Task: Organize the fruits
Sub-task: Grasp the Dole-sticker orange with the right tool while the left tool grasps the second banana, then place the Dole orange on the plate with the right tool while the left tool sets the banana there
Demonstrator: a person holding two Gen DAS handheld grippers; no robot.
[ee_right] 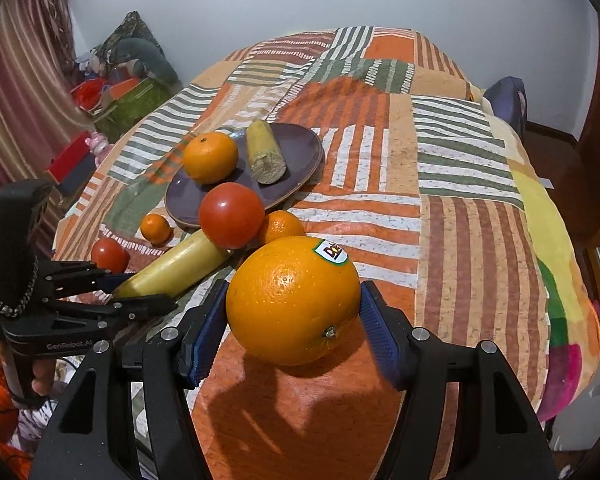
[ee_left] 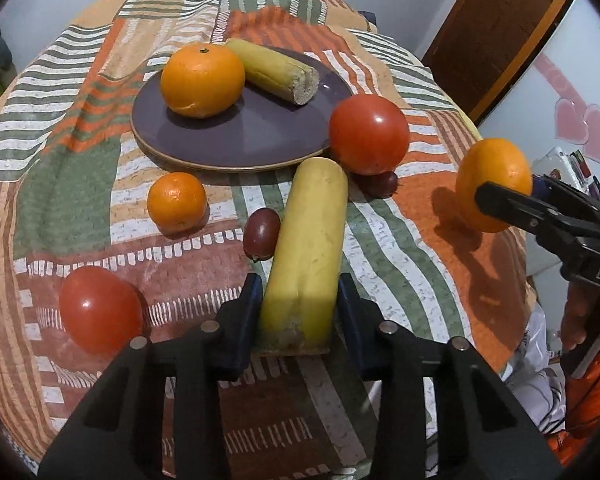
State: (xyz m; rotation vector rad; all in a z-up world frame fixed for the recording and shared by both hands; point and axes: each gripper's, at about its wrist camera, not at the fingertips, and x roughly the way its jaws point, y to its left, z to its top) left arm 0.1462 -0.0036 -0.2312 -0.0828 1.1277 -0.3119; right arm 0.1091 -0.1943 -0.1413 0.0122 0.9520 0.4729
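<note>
My left gripper [ee_left: 298, 300] is shut on the near end of a yellow banana piece [ee_left: 310, 240] lying on the cloth; it also shows in the right wrist view [ee_right: 176, 266]. My right gripper [ee_right: 292, 320] is shut on a large stickered orange [ee_right: 294, 300], seen at the right of the left wrist view [ee_left: 494, 182]. A purple plate [ee_left: 260, 136] holds an orange [ee_left: 202, 78] and a cut banana piece [ee_left: 272, 70].
On the patterned tablecloth [ee_left: 80, 200] lie a small mandarin [ee_left: 176, 200], two tomatoes [ee_left: 368, 134] [ee_left: 100, 310] and two dark grapes [ee_left: 261, 233] [ee_left: 382, 184]. Another mandarin [ee_right: 281, 226] sits behind the big tomato. Boxes and clutter [ee_right: 120, 92] lie beyond the table's left edge.
</note>
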